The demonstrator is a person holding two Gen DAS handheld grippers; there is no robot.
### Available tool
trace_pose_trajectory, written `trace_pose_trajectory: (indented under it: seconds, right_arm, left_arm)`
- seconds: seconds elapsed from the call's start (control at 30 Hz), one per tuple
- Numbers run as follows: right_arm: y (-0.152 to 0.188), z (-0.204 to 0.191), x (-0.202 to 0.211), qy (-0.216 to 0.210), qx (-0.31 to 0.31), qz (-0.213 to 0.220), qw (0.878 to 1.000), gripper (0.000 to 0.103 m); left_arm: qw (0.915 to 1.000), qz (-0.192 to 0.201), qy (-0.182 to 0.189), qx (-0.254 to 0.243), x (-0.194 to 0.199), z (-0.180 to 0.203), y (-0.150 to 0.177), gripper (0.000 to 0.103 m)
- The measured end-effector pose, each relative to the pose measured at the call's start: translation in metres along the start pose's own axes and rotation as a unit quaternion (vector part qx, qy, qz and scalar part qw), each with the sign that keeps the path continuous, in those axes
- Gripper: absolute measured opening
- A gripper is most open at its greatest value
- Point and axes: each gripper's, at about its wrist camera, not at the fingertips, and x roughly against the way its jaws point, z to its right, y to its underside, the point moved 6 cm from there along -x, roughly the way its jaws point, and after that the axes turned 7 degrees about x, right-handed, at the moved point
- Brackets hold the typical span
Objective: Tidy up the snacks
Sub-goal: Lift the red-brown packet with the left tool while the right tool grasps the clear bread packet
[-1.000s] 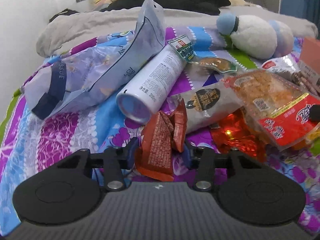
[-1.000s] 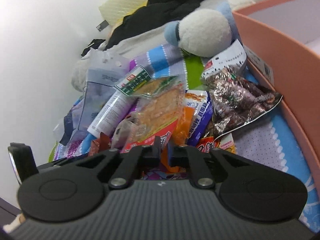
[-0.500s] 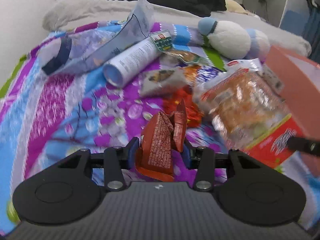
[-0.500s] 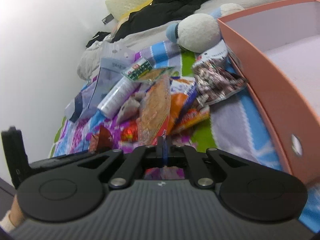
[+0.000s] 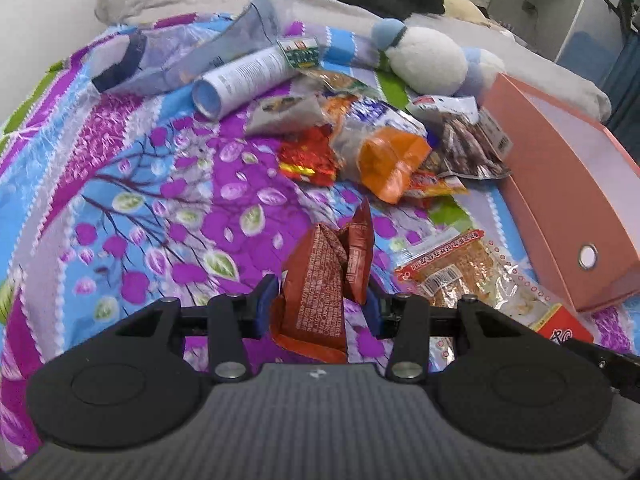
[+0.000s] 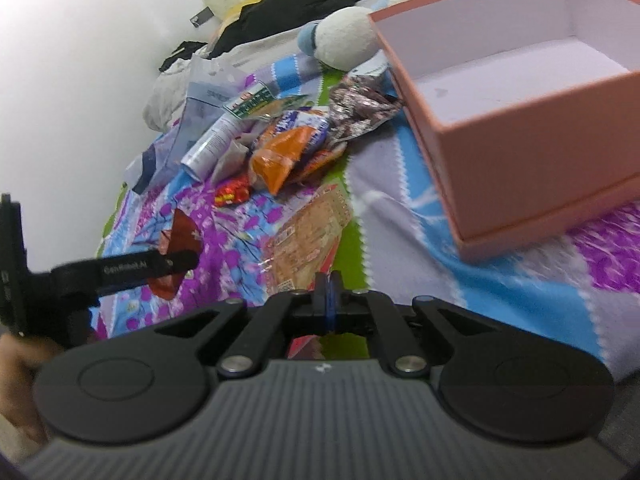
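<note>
Left wrist view: left gripper (image 5: 320,300) clamped on a brown-red snack packet (image 5: 320,284), the pads pressing its crumpled sides; packet stands upright between the fingers, lifted above the floral purple-and-blue blanket (image 5: 120,184). Right of it, a clear bag of tan crisps (image 5: 472,276) with a red end, lying flat near the corner of the pink box (image 5: 568,216). Farther off, a pile: orange pouch (image 5: 390,160), red foil packet (image 5: 308,156), dark silvery bag (image 5: 472,148), white tube (image 5: 244,80) lying on its side, and a plush toy (image 5: 424,60) at the far edge.

Right wrist view: right gripper (image 6: 328,296) fully closed, its pads pinching the near edge of the crisp bag, which stretches away over the blanket. Pink box on the right, open, nothing visible inside. Left gripper enters from the left with the brown-red packet, well apart from the box.
</note>
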Motion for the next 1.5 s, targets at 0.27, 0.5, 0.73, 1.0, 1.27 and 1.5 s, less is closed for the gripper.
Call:
trace_pose_trajectory:
  seconds: [0.27,0.5,0.73,1.0,1.27,1.5]
  right_arm:
    - [0.022,0.017,0.025,0.021,0.012,-0.006,1.0,0.004]
    - [0.033,0.035,0.03,0.039,0.003,-0.016,0.999,0.007]
    - [0.036,0.039,0.027,0.054,0.016,-0.026,0.998,0.067]
    - [0.029,0.019,0.033,0.028,0.067,0.016,0.997,0.083]
    - [0.025,-0.017,0.007,0.018,0.179,0.028,0.983,0.083]
    - [0.022,-0.02,-0.031,0.045,0.245,0.009,0.969,0.083]
  left_arm:
    - [0.9995,-0.023,0.008,-0.021,0.0,0.019,0.023,0.051]
    - [0.9989,-0.036,0.006,-0.029,-0.005,0.028,0.027,0.052]
    - [0.9989,-0.034,0.007,-0.032,-0.004,0.03,0.023,0.082]
    - [0.999,-0.032,0.014,-0.026,-0.001,0.028,0.023,0.089]
    - [0.9989,-0.029,0.02,-0.032,-0.007,0.027,0.023,0.089]
    - [0.9983,-0.044,0.025,-0.028,-0.015,0.02,0.025,0.083]
